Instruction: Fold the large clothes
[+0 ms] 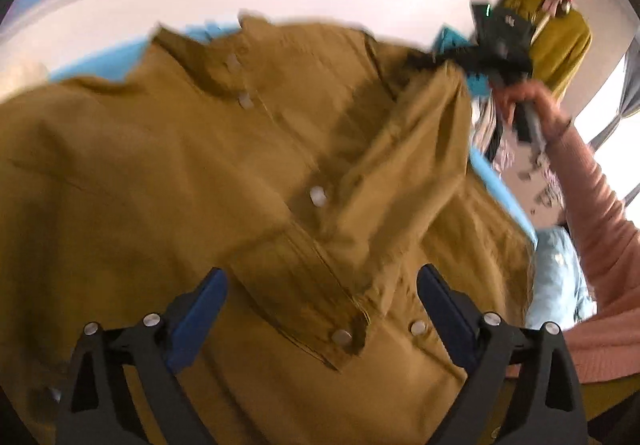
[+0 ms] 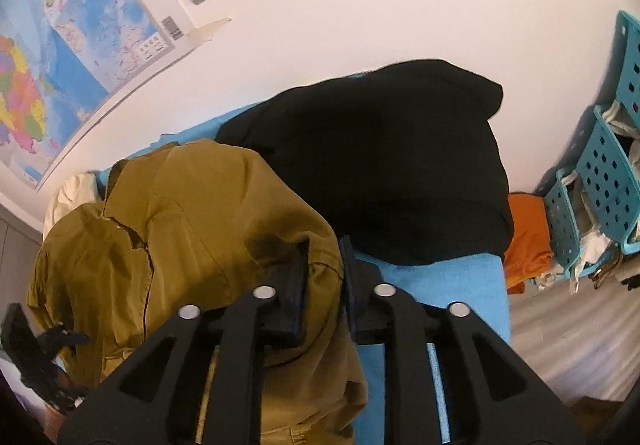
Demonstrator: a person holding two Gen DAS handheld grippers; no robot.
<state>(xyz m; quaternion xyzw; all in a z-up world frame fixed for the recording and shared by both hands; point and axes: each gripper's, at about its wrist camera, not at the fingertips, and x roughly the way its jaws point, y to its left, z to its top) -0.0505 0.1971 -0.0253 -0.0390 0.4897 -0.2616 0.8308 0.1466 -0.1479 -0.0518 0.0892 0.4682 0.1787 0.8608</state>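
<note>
My left tongs (image 1: 320, 309) stand spread wide over the shirt (image 1: 168, 173), nothing between the blue pads (image 1: 200, 309); a buttoned cuff (image 1: 316, 309) lies just beyond them. My right tongs (image 2: 325, 285) pinch a fold of the same shirt, cloth bunched between the pads, though whether they press hard I cannot tell. The shirt, olive-brown and buttoned down the front, sprawls across the blue table (image 2: 432, 277), one sleeve (image 1: 404, 149) lifted across the chest. It looks light, soft and limp: it should drape and crease wherever it is let go, so I judge seams, cuff and hem edges the surest holds, taken at two points to keep a fold line straight. Behind it lies a black garment (image 2: 384, 165); orange cloth (image 2: 526, 237) and teal baskets (image 2: 600, 173) stand off to the side.
</note>
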